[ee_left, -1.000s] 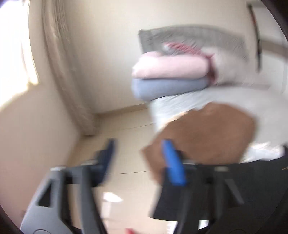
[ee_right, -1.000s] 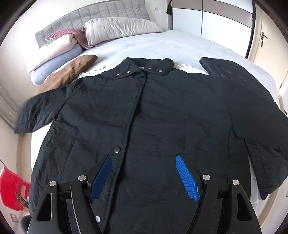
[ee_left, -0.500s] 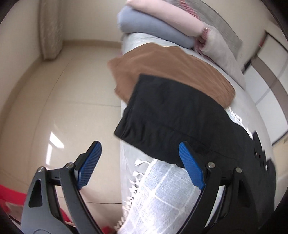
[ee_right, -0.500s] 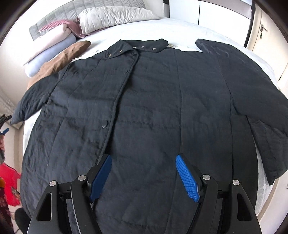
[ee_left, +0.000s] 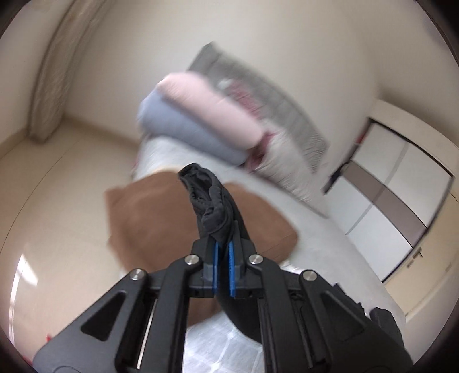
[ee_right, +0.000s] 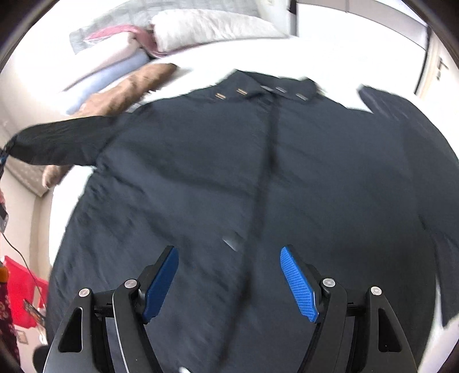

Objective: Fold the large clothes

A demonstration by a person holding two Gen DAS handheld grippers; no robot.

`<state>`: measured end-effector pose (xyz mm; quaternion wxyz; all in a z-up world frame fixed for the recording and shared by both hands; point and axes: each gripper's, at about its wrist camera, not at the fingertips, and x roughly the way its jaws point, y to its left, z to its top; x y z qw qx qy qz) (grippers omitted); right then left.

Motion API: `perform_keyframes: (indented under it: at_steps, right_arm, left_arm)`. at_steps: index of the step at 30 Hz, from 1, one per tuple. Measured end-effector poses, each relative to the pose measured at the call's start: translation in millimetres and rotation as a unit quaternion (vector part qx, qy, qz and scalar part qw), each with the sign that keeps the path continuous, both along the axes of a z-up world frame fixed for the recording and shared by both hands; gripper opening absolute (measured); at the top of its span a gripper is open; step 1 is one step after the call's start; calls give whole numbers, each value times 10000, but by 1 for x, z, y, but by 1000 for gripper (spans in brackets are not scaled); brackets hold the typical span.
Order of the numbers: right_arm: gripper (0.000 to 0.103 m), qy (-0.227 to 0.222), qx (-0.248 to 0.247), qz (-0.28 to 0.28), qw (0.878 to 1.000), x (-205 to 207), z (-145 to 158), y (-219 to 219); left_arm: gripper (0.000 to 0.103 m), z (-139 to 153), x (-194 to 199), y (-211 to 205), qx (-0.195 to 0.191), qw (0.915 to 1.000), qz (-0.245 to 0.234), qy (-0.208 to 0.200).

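A large black quilted jacket [ee_right: 258, 178] lies spread front-up on the white bed [ee_right: 258, 54], collar toward the pillows. My left gripper [ee_left: 223, 252] is shut on the cuff of the jacket's left sleeve [ee_left: 212, 200], which bunches up above the blue pads. In the right wrist view that sleeve [ee_right: 57, 137] is stretched out past the bed's left edge. My right gripper [ee_right: 229, 281] is open and empty, hovering over the jacket's lower front.
A brown cloth [ee_left: 160, 218] lies on the bed under the held sleeve. Rolled pink and blue blankets [ee_left: 200, 123] and pillows [ee_right: 206, 25] sit by the grey headboard. A red object [ee_right: 20, 289] stands on the floor left of the bed. Wardrobe doors [ee_left: 401, 183] are at the right.
My left gripper has closed on the sleeve cuff and lifted it off the bed's edge. My right gripper has stayed open over the jacket, shifting slightly.
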<state>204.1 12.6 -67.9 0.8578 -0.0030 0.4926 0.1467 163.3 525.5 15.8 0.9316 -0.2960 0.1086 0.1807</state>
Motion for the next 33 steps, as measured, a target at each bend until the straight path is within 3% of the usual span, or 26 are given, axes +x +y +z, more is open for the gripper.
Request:
perform_keyframes:
  at_steps: [4, 6, 8, 11, 14, 16, 19, 22, 24, 26, 28, 33]
  right_arm:
    - [73, -213, 458, 342, 9981, 41, -3, 69]
    - [64, -323, 579, 513, 9965, 60, -7, 105]
    - [44, -332, 728, 668, 9945, 81, -14, 141]
    - [28, -224, 1050, 745, 9914, 112, -29, 187]
    - [14, 151, 1329, 827, 9876, 133, -55, 227]
    - [12, 270, 1153, 901, 9889, 142, -72, 255]
    - [12, 337, 1006, 996, 9894, 150, -73, 263]
    - [15, 868, 1532, 993, 9794, 163, -67, 236]
    - [23, 876, 1786, 725, 9773, 162, -57, 204]
    - [43, 765, 1927, 545, 9768, 156, -47, 175]
    - [54, 650, 2018, 354, 9766, 147, -37, 144]
    - [59, 533, 2332, -29, 9710, 126, -18, 67]
  left_arm:
    - [7, 16, 5, -21, 284, 9987, -180, -383]
    - [7, 15, 5, -26, 222, 9982, -208, -523]
    - [7, 8, 2, -31, 117, 9972, -250, -695]
    - [7, 5, -6, -38, 81, 9947, -394, -947]
    - [7, 18, -4, -49, 125, 9907, -766, -1118]
    - [6, 28, 5, -62, 126, 9868, -1133, -1153]
    - [6, 35, 20, -91, 206, 9816, -1475, -1193]
    - [7, 43, 29, -114, 26, 9746, -1845, -1271]
    - [7, 50, 37, -143, -46, 9676, -2156, -1313]
    - [7, 52, 42, -168, -96, 9618, -2407, -1299]
    - [7, 54, 49, -194, -121, 9560, -2653, -1249]
    - [7, 45, 71, -261, -192, 9427, -3204, -907]
